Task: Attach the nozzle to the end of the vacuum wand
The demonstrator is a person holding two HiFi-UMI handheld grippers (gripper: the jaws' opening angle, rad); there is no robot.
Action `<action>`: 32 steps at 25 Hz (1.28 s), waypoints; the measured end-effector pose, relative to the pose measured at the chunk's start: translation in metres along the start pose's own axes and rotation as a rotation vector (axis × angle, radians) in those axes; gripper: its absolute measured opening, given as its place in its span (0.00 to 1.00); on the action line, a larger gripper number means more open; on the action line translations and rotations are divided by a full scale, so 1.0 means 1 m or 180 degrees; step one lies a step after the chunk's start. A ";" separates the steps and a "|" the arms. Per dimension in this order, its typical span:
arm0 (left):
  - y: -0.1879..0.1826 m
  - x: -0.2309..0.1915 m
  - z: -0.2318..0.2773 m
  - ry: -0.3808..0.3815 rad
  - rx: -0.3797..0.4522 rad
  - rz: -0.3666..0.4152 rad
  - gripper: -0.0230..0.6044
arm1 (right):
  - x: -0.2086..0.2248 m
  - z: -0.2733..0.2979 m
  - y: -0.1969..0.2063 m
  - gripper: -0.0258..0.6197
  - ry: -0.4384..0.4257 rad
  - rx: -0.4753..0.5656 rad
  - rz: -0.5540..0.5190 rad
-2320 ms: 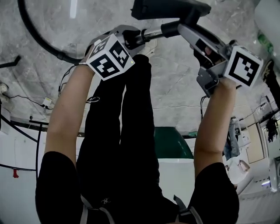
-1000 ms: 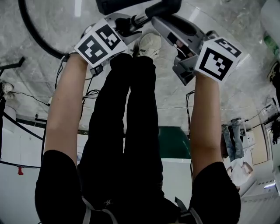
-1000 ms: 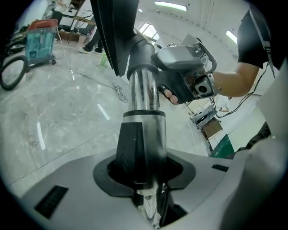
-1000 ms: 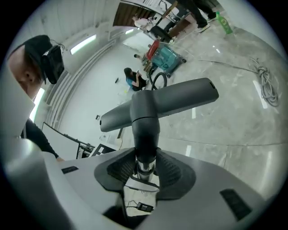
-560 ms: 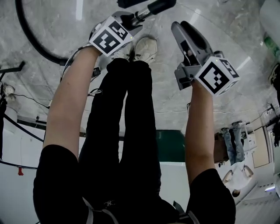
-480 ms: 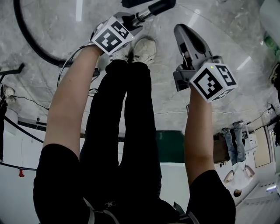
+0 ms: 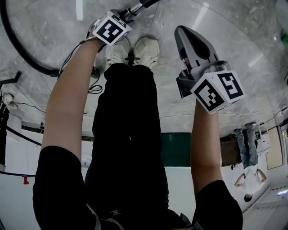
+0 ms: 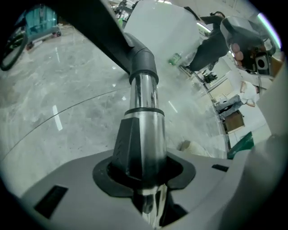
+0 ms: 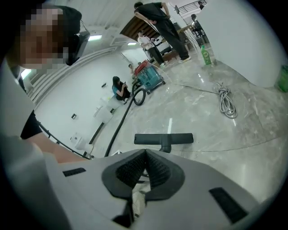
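My left gripper (image 8: pixel 144 167) is shut on the chrome vacuum wand (image 8: pixel 145 101), its pads around the wand's black sleeve. The wand's far end sits in a black cuff (image 8: pixel 144 67), and a broad black piece runs up-left from it. In the head view the left gripper (image 7: pixel 122 15) is at the top with the wand (image 7: pixel 140 5) leaving the frame. The black floor nozzle (image 9: pixel 164 139) lies flat on the floor ahead of my right gripper (image 9: pixel 145 156). Its jaws have just been closing and stand shut with nothing between them. The right gripper (image 7: pixel 181 31) hangs apart from the wand.
A thick black hose (image 7: pixel 20 49) curves over the marble floor at left. The person's white shoes (image 7: pixel 135 49) stand between the grippers. Farther off are a coiled cable (image 9: pixel 227 103), a green machine (image 9: pixel 150 76), a green bottle (image 9: pixel 206 55) and several people.
The right gripper came away from the wand and its jaws closed empty. The left gripper moved up the picture with the wand, and the nozzle left the top of the head view.
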State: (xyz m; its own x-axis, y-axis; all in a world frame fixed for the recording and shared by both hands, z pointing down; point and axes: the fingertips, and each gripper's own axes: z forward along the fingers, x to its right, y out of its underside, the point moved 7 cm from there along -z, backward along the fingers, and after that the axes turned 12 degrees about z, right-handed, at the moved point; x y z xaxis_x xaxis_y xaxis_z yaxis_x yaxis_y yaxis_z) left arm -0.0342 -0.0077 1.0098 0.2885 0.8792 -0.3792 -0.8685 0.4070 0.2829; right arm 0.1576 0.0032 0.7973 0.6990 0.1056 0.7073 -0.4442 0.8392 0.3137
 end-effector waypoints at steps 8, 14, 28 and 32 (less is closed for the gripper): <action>0.028 -0.022 0.009 -0.0289 -0.0339 -0.0450 0.30 | 0.002 -0.001 -0.001 0.06 -0.0068 -0.0123 -0.0107; 0.045 -0.014 -0.032 -0.0609 -0.0187 -0.0960 0.71 | -0.009 -0.015 -0.025 0.06 -0.0009 -0.0110 -0.0347; -0.085 0.082 -0.406 -0.1633 0.1220 -0.1363 0.05 | -0.231 -0.119 -0.108 0.06 0.0382 0.0336 -0.1224; -0.152 0.100 -0.520 -0.1777 0.1569 -0.1408 0.05 | -0.296 -0.177 -0.181 0.06 0.0496 0.0899 -0.1025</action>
State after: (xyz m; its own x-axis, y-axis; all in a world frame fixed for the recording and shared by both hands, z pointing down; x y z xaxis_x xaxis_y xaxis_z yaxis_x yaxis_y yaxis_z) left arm -0.0826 -0.1106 0.4711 0.8265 0.5552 -0.0930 -0.3933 0.6877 0.6102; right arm 0.1302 -0.0858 0.4192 0.8930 -0.0398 0.4483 -0.3106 0.6665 0.6778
